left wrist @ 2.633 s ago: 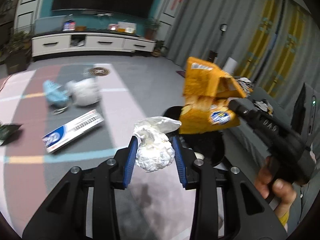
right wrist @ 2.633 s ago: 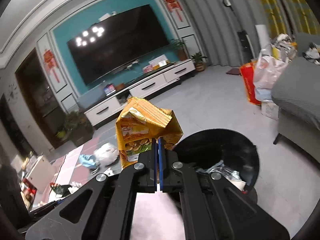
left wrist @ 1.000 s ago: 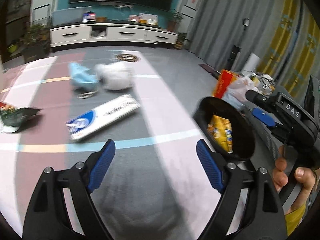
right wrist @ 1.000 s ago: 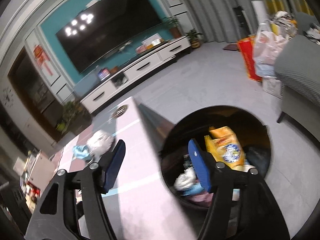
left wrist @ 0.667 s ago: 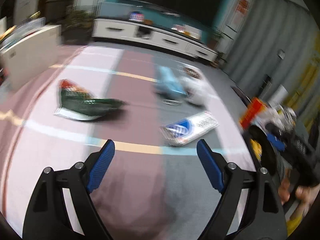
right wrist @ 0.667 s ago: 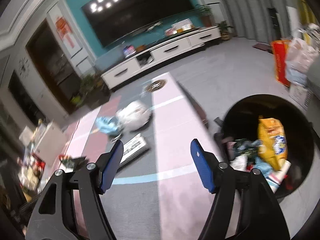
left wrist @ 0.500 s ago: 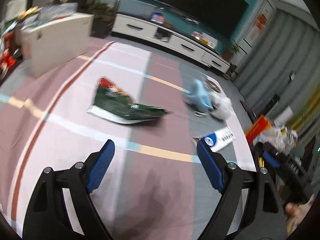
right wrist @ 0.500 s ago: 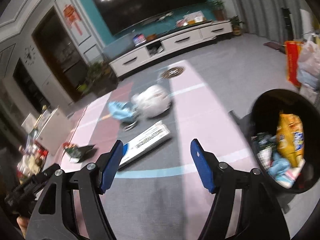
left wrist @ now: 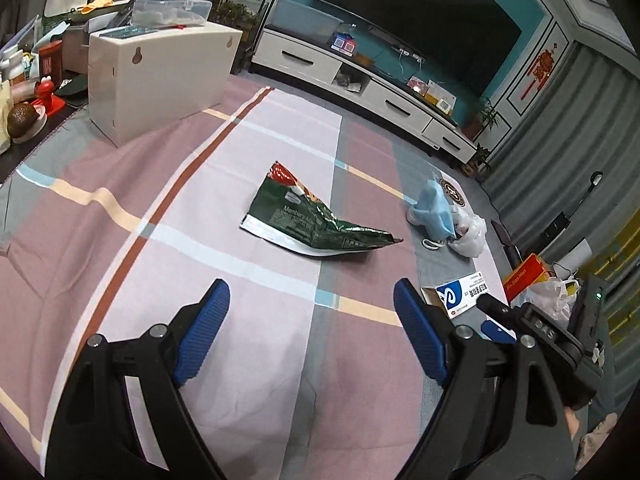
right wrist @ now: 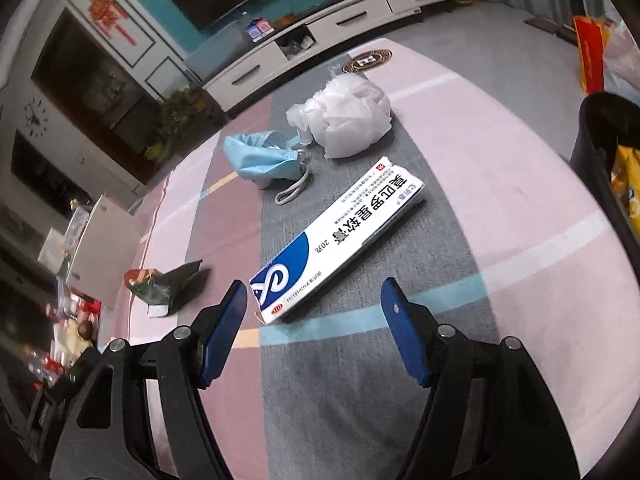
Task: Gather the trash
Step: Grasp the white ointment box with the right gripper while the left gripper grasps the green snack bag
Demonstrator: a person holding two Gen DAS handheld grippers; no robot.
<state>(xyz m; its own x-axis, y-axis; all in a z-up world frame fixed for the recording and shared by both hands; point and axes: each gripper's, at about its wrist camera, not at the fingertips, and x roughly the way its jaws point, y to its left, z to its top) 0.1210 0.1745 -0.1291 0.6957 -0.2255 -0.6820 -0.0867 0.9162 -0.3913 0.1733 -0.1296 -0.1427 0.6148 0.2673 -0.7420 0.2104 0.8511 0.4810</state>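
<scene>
we work over a striped tablecloth [left wrist: 120,184] in pink, grey and mauve, with a black trash bin [right wrist: 600,152] at its right edge already holding a yellow snack bag [right wrist: 628,184]. on the cloth lie a white plastic bag [right wrist: 352,116], a crumpled green snack bag [left wrist: 308,220], a blue-and-white ointment box [right wrist: 340,236] and a blue face mask [right wrist: 260,156]. our left gripper [left wrist: 312,344] hangs with fingers spread and empty, the green bag beyond its tips, and our right gripper [right wrist: 316,332] is likewise released and empty, the box's near end just ahead of its tips.

Home living room, wall television [left wrist: 416,12], low white media cabinet [left wrist: 360,80] (drawers), curtains [left wrist: 560,152]
</scene>
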